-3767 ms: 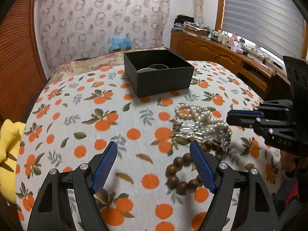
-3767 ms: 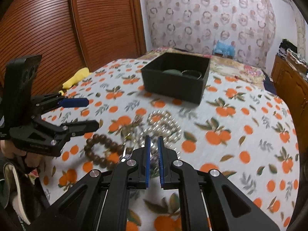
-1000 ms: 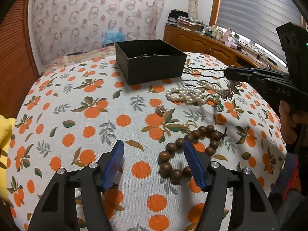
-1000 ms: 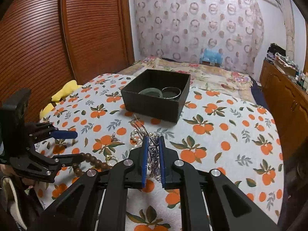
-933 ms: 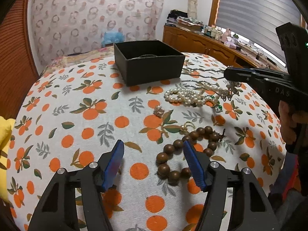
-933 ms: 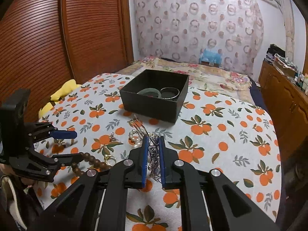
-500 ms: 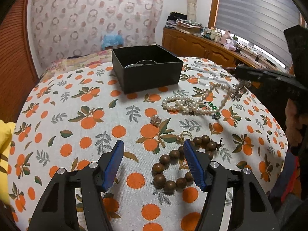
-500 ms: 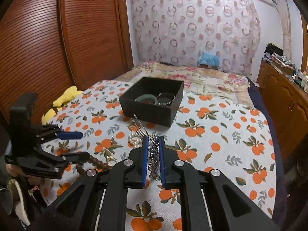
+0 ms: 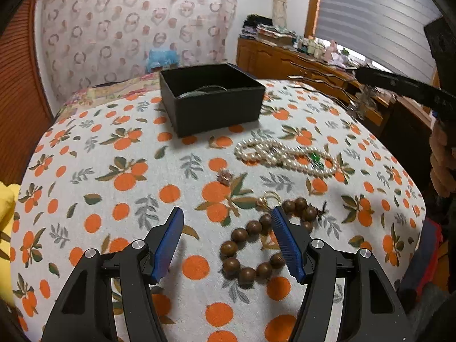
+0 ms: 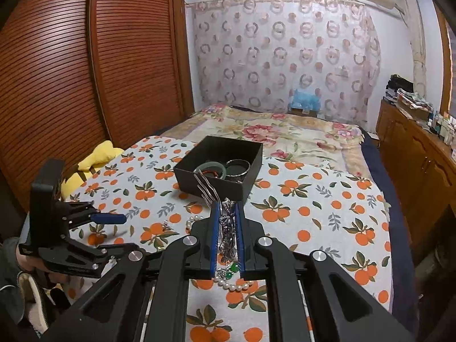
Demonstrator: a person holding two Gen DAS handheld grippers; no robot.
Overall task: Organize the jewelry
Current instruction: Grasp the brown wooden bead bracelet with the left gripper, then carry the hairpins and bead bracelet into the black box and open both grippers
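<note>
A: Item one, the right tool (image 10: 227,222)?
B: Blue pads drawn close together, clamped on a silver hairpin ornament (image 10: 228,228). Its two wavy prongs stuck out ahead of the tips, toward the black box (image 10: 242,185). Held up in the air above the bed, short of the box.

A: Item two, the left tool (image 9: 228,242)?
B: Spread wide, nothing between its fingers (image 9: 287,245). It hung low over the orange-print cloth (image 9: 114,171). The right-hand finger overlapped part of the wooden bead bracelet (image 9: 245,256) in the left wrist view; whether it touched, I could not tell.

A: Item three, loose pieces on the cloth?
B: Wooden bead bracelet, lying in a ring near the left tool. A small gold ring-shaped piece (image 9: 268,198) just beside its far beads. A pearl necklace (image 9: 285,156), looped, with a green stone (image 9: 315,156) on it, lying between the bracelet and the box. A small metal trinket (image 9: 224,176) to the left of the pearls, apart from them.

A: Item four, the box?
B: Open-topped, standing on the cloth toward the far side of the bed. Inside it: a pale green bangle (image 10: 211,168) and a dark metal bangle (image 10: 238,168), side by side, with something reddish within the green one.

A: Item five, surroundings?
B: A yellow soft item (image 10: 97,156) at the bed's left edge, a wooden cabinet (image 10: 421,156) along the right wall.
</note>
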